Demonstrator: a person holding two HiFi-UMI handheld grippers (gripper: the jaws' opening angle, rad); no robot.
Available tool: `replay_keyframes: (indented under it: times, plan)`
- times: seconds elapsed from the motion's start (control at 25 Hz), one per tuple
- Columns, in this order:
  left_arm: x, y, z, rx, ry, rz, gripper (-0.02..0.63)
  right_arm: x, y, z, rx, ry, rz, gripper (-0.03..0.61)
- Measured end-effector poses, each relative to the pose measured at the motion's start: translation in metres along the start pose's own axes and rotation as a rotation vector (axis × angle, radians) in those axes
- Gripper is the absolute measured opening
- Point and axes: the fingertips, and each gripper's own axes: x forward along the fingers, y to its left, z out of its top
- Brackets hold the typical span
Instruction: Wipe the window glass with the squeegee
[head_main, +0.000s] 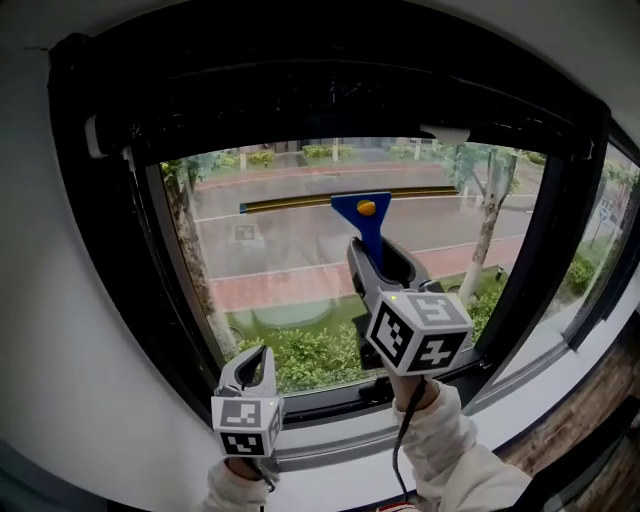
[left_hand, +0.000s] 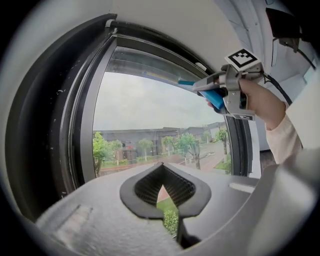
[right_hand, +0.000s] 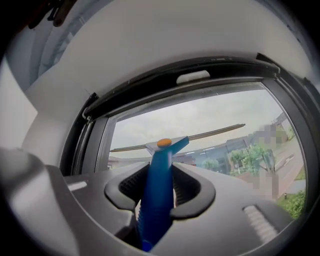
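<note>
The blue-handled squeegee (head_main: 367, 222) rests its long blade across the upper part of the window glass (head_main: 280, 270), nearly level. My right gripper (head_main: 380, 262) is shut on the handle and points up at the pane. In the right gripper view the blue handle (right_hand: 159, 190) runs up between the jaws to the orange-capped head. My left gripper (head_main: 255, 362) hangs low at the left by the sill, shut and empty, apart from the squeegee. In the left gripper view, its jaws (left_hand: 162, 172) frame the pane (left_hand: 145, 110), and the right gripper (left_hand: 209, 88) with the squeegee (left_hand: 216, 98) shows at upper right.
A thick black window frame (head_main: 150, 260) surrounds the glass, with white wall (head_main: 60, 330) to the left. A white catch (right_hand: 192, 76) sits on the top frame. A dark wooden surface (head_main: 590, 425) lies at lower right. A black cable (head_main: 403, 430) trails from the right gripper.
</note>
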Motion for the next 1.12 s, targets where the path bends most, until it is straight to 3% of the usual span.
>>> replay_keyframes:
  times: [0.2, 0.48, 1.12]
  plan:
    - [0.0, -0.002, 0.015, -0.002, -0.031, -0.018, 0.0, 0.019, 0.015, 0.053, -0.032, -0.073, 0.018, 0.141]
    - [-0.005, 0.006, 0.036, -0.012, -0.084, -0.002, 0.0, 0.038, 0.021, 0.088, -0.05, -0.112, 0.008, 0.141]
    - [0.0, -0.002, 0.018, -0.049, -0.062, -0.007, 0.0, 0.036, 0.024, 0.073, -0.052, -0.106, 0.012, 0.141]
